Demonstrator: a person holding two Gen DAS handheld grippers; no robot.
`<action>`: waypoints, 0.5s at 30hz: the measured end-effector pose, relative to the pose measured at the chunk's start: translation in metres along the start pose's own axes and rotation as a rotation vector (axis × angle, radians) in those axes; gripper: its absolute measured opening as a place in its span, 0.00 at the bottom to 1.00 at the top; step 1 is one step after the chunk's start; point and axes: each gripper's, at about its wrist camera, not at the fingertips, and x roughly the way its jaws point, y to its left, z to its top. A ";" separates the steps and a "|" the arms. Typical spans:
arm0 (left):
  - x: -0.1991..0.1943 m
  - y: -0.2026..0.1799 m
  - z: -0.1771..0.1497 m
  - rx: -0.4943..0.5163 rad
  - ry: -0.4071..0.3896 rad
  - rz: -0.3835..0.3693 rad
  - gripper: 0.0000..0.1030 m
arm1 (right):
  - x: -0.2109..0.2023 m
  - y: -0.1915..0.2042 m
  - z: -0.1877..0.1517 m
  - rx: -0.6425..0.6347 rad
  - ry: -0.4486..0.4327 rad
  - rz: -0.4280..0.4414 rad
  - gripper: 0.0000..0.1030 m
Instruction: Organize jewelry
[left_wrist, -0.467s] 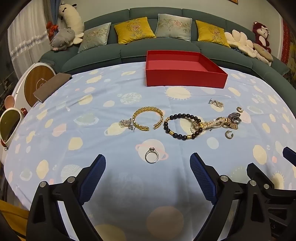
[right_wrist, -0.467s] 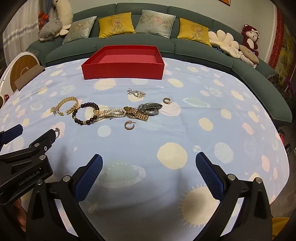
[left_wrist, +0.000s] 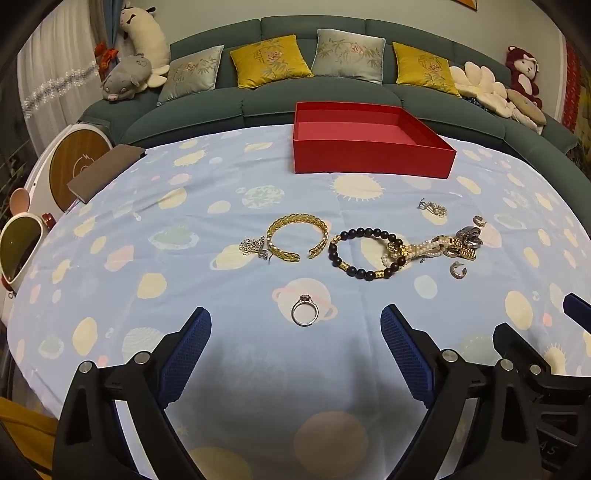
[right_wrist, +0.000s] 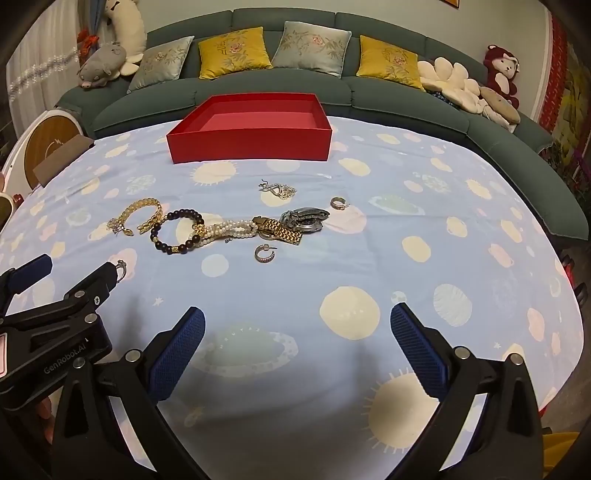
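Note:
Jewelry lies scattered mid-table on a planet-print cloth. A silver ring (left_wrist: 305, 315) sits just ahead of my open left gripper (left_wrist: 295, 328), between its fingers' line but untouched. Beyond it are a gold cuff bracelet (left_wrist: 297, 236), a dark bead bracelet (left_wrist: 364, 253), a pearl strand with a gold watch band (left_wrist: 439, 247) and small hoop earrings (left_wrist: 458, 270). An empty red box (left_wrist: 373, 155) stands at the far side. My right gripper (right_wrist: 297, 325) hangs open over bare cloth; the hoop earring (right_wrist: 264, 254) and the pearl strand (right_wrist: 225, 230) lie ahead of it.
The left gripper's body (right_wrist: 55, 317) shows at the right wrist view's left edge. A green sofa (left_wrist: 332, 99) with cushions and plush toys curves behind the table. A brown pad (left_wrist: 105, 171) lies at the table's far left edge.

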 end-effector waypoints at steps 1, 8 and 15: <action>0.001 -0.001 0.000 0.003 -0.001 0.006 0.88 | 0.000 0.001 0.000 0.000 0.001 0.002 0.95; 0.003 0.002 -0.001 -0.012 0.012 -0.004 0.88 | -0.001 0.002 0.002 0.010 0.001 0.019 0.95; 0.000 0.001 -0.002 -0.005 0.006 -0.008 0.88 | -0.002 0.001 0.003 0.018 -0.001 0.027 0.95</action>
